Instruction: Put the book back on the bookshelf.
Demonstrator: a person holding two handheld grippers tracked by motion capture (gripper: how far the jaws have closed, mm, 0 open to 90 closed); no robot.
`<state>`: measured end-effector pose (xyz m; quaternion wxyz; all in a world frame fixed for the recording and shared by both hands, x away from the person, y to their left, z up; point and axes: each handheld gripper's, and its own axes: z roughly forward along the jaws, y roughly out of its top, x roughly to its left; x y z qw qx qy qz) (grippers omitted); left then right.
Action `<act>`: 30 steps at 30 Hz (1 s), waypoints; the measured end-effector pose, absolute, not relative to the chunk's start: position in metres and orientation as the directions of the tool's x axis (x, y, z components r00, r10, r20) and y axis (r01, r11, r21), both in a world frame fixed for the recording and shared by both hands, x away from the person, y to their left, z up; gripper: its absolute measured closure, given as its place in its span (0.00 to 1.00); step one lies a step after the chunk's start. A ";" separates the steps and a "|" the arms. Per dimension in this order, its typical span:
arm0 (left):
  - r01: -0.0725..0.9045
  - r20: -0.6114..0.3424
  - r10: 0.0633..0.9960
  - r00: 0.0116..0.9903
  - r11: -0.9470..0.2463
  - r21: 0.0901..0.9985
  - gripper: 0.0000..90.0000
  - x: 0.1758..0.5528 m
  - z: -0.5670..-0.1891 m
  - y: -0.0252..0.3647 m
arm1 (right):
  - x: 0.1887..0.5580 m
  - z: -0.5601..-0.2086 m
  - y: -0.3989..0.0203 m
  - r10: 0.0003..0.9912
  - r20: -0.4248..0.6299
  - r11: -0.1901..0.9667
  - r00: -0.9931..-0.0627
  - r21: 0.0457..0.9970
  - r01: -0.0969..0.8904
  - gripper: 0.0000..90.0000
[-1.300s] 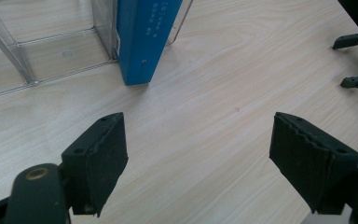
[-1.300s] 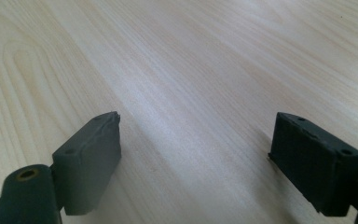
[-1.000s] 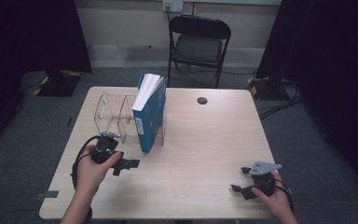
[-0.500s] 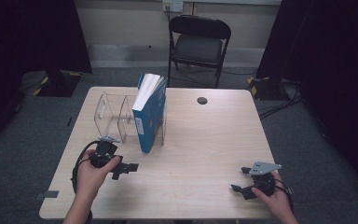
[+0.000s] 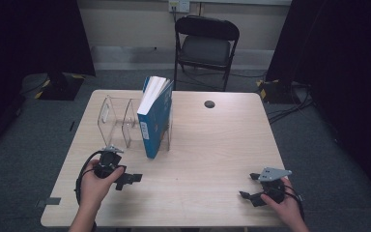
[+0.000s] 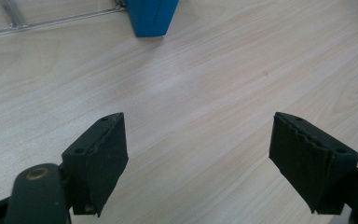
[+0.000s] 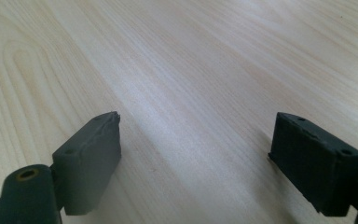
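Note:
A blue book [image 5: 155,116] stands upright in the right end of a clear plastic rack [image 5: 118,121] on the light wooden table [image 5: 198,150]. My left gripper [image 5: 128,179] rests low over the table's front left, just in front of the rack, open with nothing between its pads [image 6: 102,158]. The book's lower corner [image 6: 151,16] and the rack's base rail [image 6: 51,21] show at the top of the left gripper view. Near the front right corner my right gripper [image 5: 249,186] is held open above bare wood, its pads [image 7: 91,161] wide apart and empty.
A small black disc [image 5: 209,104] lies near the table's far edge. Behind the table stands a black folding chair [image 5: 205,46]. Cables trail over the grey carpet at the right [image 5: 290,104]. Bare wood stretches between the two grippers.
My left hand and gripper have sunk a little toward the table's front. The right gripper, the book and the rack are as before.

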<state>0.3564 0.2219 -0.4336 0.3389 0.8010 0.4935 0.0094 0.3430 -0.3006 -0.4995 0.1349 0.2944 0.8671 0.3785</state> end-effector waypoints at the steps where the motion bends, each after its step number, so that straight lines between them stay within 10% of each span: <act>1: 0.785 -0.320 0.797 0.512 -0.283 0.551 0.21 0.356 -0.436 0.222 | 0.343 -0.500 -0.301 0.613 -0.011 0.540 -0.790 0.736 0.409 0.17; 30: 0.786 -0.263 0.822 0.505 -0.313 0.533 0.19 0.350 -0.476 0.225 | 0.343 -0.500 -0.301 0.613 -0.011 0.540 -0.790 0.736 0.408 0.17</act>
